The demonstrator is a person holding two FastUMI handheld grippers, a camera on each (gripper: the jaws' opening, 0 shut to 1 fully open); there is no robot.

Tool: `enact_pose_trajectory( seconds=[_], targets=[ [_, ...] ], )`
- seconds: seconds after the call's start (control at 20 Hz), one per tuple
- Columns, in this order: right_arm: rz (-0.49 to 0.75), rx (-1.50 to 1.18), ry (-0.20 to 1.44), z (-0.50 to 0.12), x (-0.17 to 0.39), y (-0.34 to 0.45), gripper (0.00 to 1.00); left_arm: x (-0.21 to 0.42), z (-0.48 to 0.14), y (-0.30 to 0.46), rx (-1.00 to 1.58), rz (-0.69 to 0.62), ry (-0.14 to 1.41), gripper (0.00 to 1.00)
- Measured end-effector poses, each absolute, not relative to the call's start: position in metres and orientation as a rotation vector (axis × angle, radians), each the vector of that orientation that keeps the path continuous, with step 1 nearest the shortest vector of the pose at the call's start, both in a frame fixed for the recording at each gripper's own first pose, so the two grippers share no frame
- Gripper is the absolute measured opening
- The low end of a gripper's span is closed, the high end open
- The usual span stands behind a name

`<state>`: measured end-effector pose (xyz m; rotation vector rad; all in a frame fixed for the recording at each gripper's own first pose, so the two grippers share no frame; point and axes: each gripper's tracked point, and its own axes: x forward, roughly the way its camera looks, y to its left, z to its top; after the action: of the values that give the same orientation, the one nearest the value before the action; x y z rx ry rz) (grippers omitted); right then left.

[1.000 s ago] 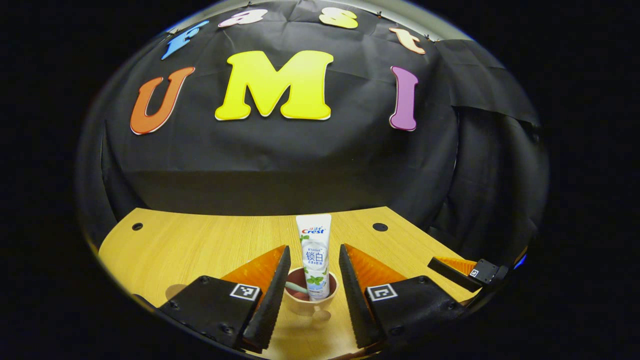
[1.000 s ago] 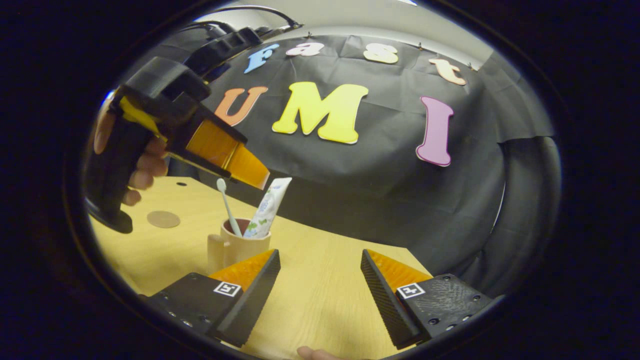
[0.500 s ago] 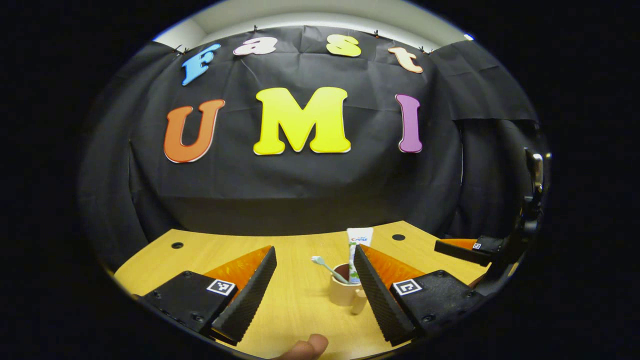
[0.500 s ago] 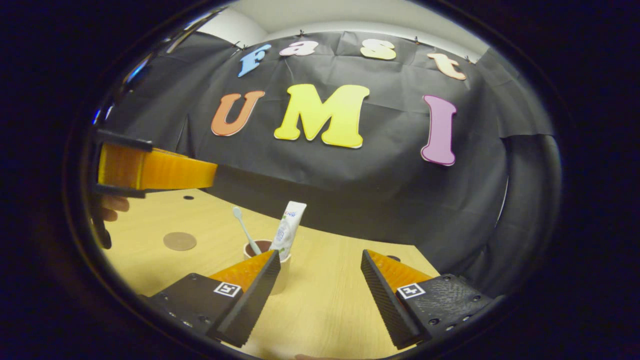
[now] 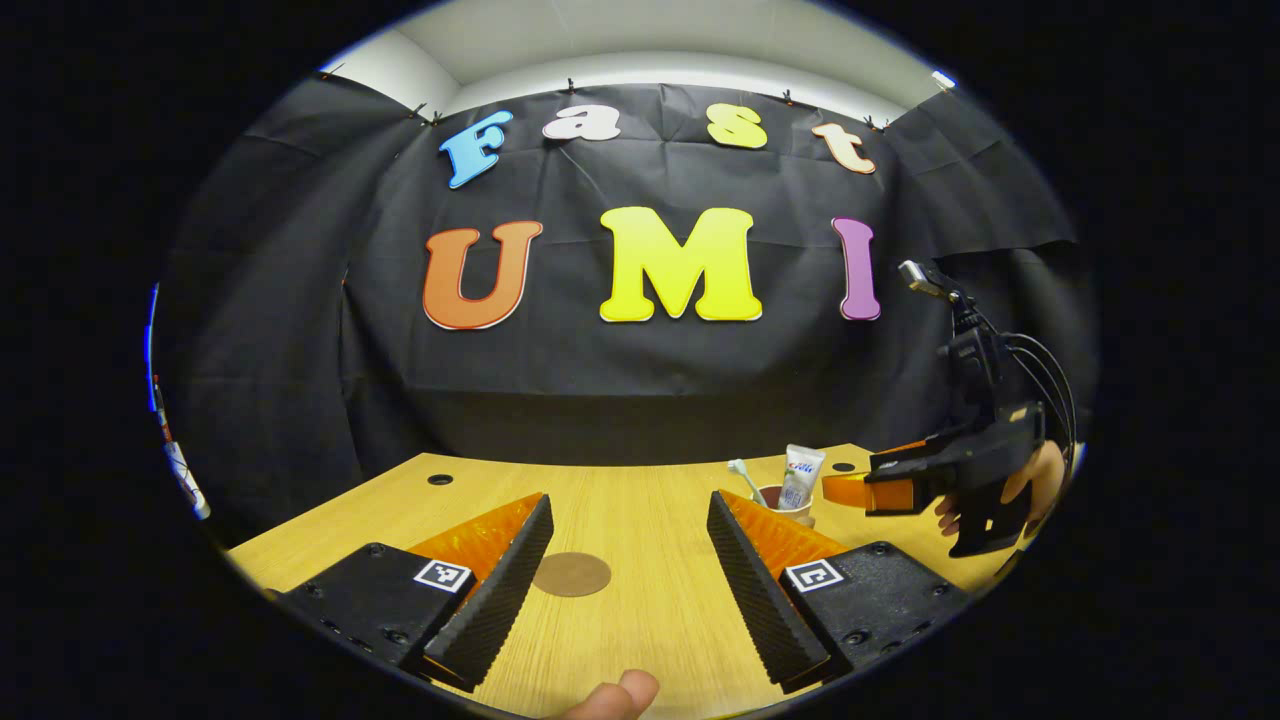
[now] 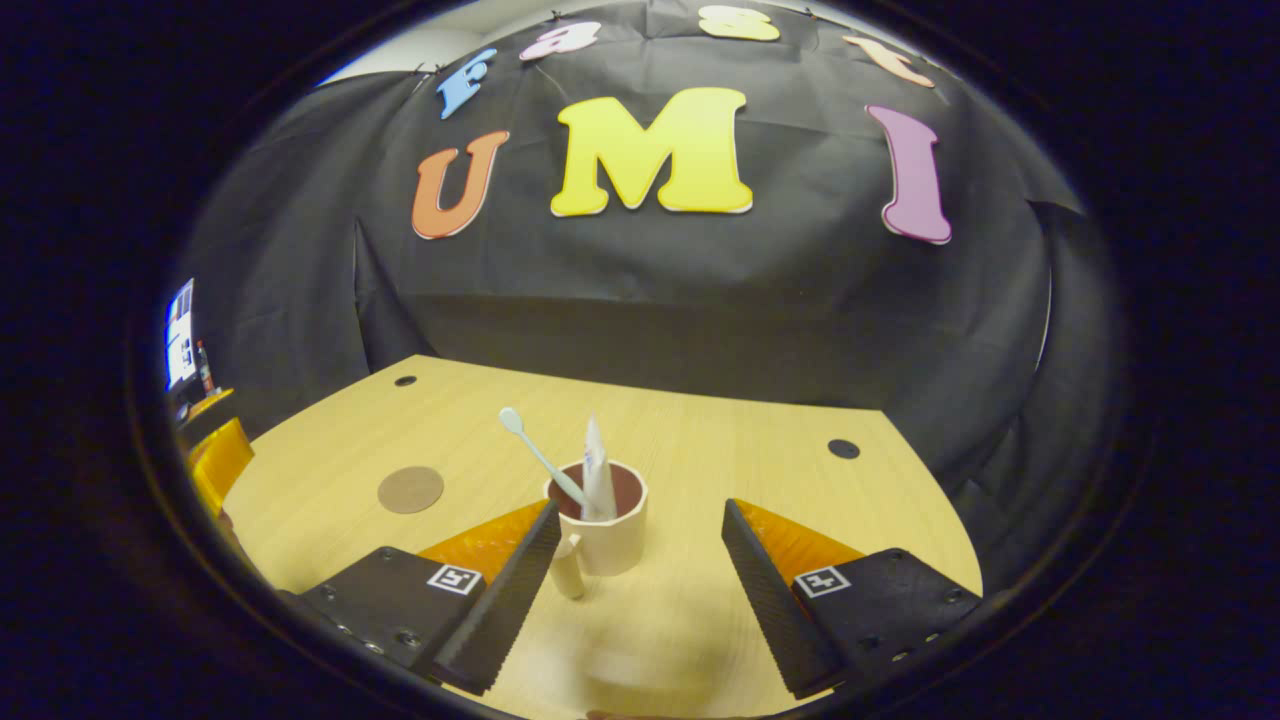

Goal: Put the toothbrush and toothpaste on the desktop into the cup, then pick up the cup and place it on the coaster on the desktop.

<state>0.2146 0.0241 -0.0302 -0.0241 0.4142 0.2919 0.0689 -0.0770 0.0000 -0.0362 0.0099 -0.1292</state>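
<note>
cup (image 5: 786, 501) base hidden behind left gripper (image 5: 630, 560) finger, toothpaste (image 6: 597, 483) label unreadable

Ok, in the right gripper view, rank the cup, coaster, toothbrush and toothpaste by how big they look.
1. cup, largest
2. coaster, though it lies farther off
3. toothbrush and toothpaste: both partly hidden inside the cup, too alike to rank

The tabletop (image 6: 700, 440) is showing pale, matt wood grain; the cup (image 6: 610, 535) is looking smooth and matt, its toothpaste (image 6: 598, 480) tube faintly glossy plastic, the coaster (image 6: 410, 489) dull, cork-like
</note>
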Motion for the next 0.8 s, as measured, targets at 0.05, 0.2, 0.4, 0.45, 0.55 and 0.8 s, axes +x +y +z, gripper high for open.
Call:
enact_pose_trajectory(
  seconds=[0.05, 0.2, 0.4, 0.45, 0.55, 0.8],
  targets=[
    [0.299, -0.023, 0.46, -0.034, 0.216, 0.03, 0.96, 0.065, -0.006, -0.071, -0.03, -0.124, 0.014, 0.98],
    [0.306, -0.037, 0.588, -0.043, 0.221, 0.046, 0.96, 0.057, -0.021, -0.066, -0.034, -0.132, 0.009, 0.98],
    [0.293, -0.001, 0.843, -0.068, 0.223, 0.069, 0.96, 0.051, -0.035, -0.066, -0.056, -0.156, 0.022, 0.98],
    [0.28, 0.009, 0.905, -0.076, 0.224, 0.073, 0.96, 0.05, -0.038, -0.064, -0.058, -0.157, 0.024, 0.98],
    [0.241, -0.021, 0.983, -0.088, 0.231, 0.075, 0.94, 0.047, -0.042, -0.061, -0.075, -0.164, 0.033, 0.98],
    [0.147, -0.05, 1.131, -0.116, 0.243, 0.079, 0.93, 0.045, -0.041, -0.041, -0.087, -0.138, 0.012, 0.98]
  ],
)
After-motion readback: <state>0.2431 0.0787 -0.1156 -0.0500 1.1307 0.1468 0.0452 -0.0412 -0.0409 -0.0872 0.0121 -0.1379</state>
